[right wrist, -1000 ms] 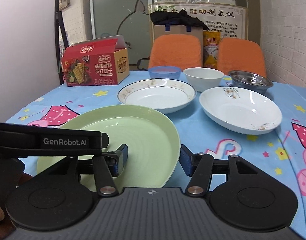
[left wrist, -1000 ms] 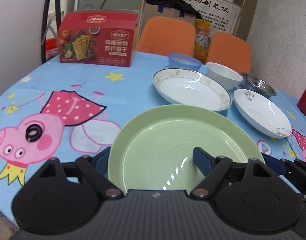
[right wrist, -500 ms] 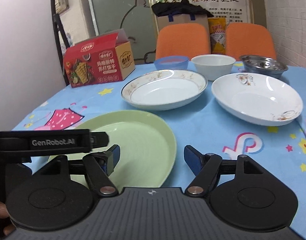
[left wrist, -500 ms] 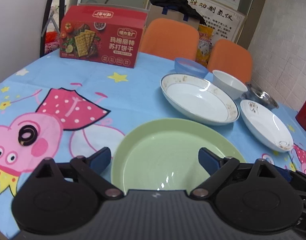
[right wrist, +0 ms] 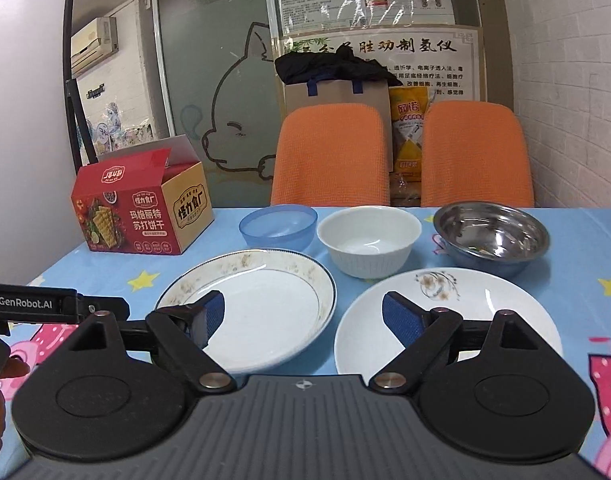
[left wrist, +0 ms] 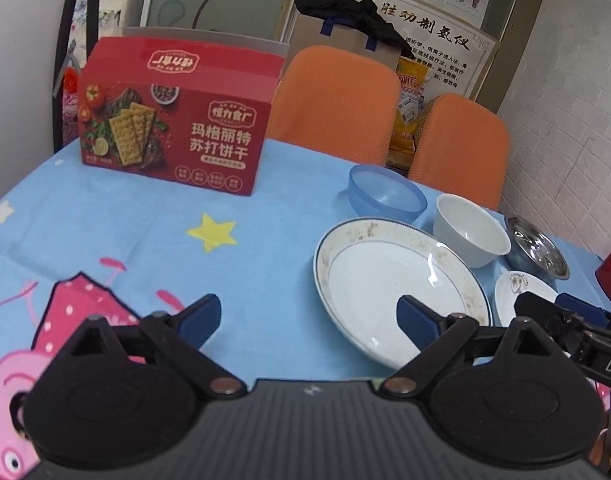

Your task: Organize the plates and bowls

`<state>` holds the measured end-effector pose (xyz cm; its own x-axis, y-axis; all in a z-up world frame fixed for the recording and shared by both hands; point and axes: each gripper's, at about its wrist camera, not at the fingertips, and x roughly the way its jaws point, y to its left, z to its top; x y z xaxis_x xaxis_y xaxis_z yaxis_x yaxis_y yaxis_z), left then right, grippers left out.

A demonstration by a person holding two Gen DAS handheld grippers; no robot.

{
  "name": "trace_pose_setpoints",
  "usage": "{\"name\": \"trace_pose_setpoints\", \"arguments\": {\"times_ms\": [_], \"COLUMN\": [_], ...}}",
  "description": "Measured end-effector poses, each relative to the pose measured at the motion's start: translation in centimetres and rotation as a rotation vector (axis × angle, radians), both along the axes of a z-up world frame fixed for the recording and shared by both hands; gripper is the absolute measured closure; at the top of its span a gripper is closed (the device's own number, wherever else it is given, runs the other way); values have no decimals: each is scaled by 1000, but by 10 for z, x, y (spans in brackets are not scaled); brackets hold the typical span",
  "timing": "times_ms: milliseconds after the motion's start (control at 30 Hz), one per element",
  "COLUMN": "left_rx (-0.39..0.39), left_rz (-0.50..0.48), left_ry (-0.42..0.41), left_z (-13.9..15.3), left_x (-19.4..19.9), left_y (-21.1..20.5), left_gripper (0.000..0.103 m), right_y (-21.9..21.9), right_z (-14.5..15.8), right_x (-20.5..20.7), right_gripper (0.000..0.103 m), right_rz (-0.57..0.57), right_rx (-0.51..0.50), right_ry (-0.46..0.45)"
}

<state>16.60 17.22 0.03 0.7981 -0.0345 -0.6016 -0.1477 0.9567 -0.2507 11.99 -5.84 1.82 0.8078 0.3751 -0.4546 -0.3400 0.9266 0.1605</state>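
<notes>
Both grippers hang above the table with nothing between their fingers. The left gripper has its blue pads spread wide, and the right gripper is spread in the same way.

The task's things are in the middle and right of both views. The gold-rimmed plate lies at lower centre of the right wrist view, and the flower plate lies just beside it at lower right, apart from it. Behind them, in one row from left to right, stand the blue bowl, the white bowl and the steel bowl. A red cracker box stands at the left – it is not part of the task.

I judge that the step in hand is the approach to one of the two white plates, to stack it. To do this well, the right gripper should come low to the near rim of the flower plate (the rim is thin and sloped), put one finger under the edge and one above, and then close firmly – a shallow pinch may slip on the glaze. It should lift level, and lower slowly onto the other plate so that the ceramic does not knock.
</notes>
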Motion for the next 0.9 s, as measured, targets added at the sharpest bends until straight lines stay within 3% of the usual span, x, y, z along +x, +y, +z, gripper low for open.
{"name": "trace_pose_setpoints", "arguments": {"times_ms": [200, 333, 567, 667, 733, 900], "left_rx": [16, -3, -66, -94, -88, -59], "left_rz": [-125, -149, -136, -125, -116, -105], "left_ry": [69, 80, 75, 55, 64, 89], "left_z": [-16, -31, -38, -35, -35, -42], "left_x": [68, 93, 89, 85, 85, 88], "left_y": [3, 4, 14, 18, 18, 19], "left_gripper": [10, 10, 10, 10, 10, 10], "right_y": [25, 34, 48, 44, 42, 46], "right_z": [-23, -35, -44, -42, -43, -43], "right_x": [62, 76, 69, 68, 71, 69], "right_gripper": [0, 0, 0, 0, 0, 0], "right_rz": [45, 70, 116, 132, 165, 135], "right_rx": [-33, -78, -113, -42, 13, -48], "right_ry": [94, 138, 136, 137, 154, 129]}}
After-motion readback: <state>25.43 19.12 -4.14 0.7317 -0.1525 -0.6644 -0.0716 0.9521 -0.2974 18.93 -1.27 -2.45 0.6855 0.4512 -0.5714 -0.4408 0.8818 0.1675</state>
